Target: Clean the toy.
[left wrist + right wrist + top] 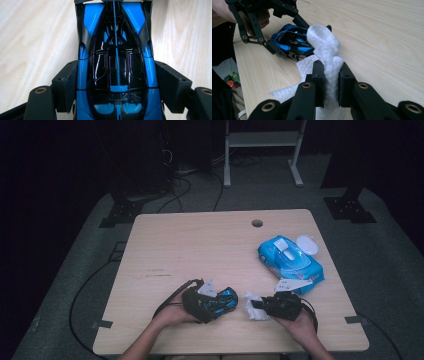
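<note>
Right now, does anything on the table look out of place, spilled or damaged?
Nothing looks spilled or damaged. The wipe pack lies with its lid flipped open. The left gripper holds the toy car; the right gripper pinches a crumpled wipe.

A light wooden table [200, 245] stands on grey carpet [390, 270] in a dark room; a white metal frame [262, 150] stands behind, cables [185, 185] trailing nearby.
</note>
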A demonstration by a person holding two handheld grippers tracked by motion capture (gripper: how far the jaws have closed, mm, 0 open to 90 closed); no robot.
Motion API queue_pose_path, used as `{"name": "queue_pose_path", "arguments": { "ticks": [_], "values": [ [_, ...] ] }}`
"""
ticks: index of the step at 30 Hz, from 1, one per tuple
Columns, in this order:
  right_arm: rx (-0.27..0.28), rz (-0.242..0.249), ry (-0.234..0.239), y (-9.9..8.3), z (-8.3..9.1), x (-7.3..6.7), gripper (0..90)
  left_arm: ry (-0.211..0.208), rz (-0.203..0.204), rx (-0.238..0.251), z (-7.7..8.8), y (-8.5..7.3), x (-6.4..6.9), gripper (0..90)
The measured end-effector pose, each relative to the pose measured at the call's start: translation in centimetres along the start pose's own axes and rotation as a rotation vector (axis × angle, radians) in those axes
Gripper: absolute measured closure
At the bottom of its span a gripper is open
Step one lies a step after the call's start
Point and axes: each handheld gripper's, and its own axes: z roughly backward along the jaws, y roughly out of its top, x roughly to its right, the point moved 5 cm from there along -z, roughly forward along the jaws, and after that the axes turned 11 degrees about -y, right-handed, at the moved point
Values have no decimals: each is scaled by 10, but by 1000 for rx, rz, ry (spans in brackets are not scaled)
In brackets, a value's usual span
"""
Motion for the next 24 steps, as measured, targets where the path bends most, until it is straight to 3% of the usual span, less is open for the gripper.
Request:
{"name": "queue_pose_path", "arguments": {
  "ticks": [4,8,13,16,19,24],
  "values": [
    [16,-11,-18,2,9,8,780,52,21,11,5,12,-12,260],
    [18,-29,-48,-2,20,21,781,68,40,40,10,29,-27,264],
    [1,-35,-106,-16,31,41,783,79,21,12,6,45,-40,264],
    [-17,-51,-127,-23,33,51,784,78,28,-26,-4,43,-47,265],
    [-45,-36,-144,-28,32,57,783,76,50,-44,-11,38,-53,265],
    [-91,-28,-156,-35,26,62,770,66,79,-51,-19,27,-58,264]
  ]
}}
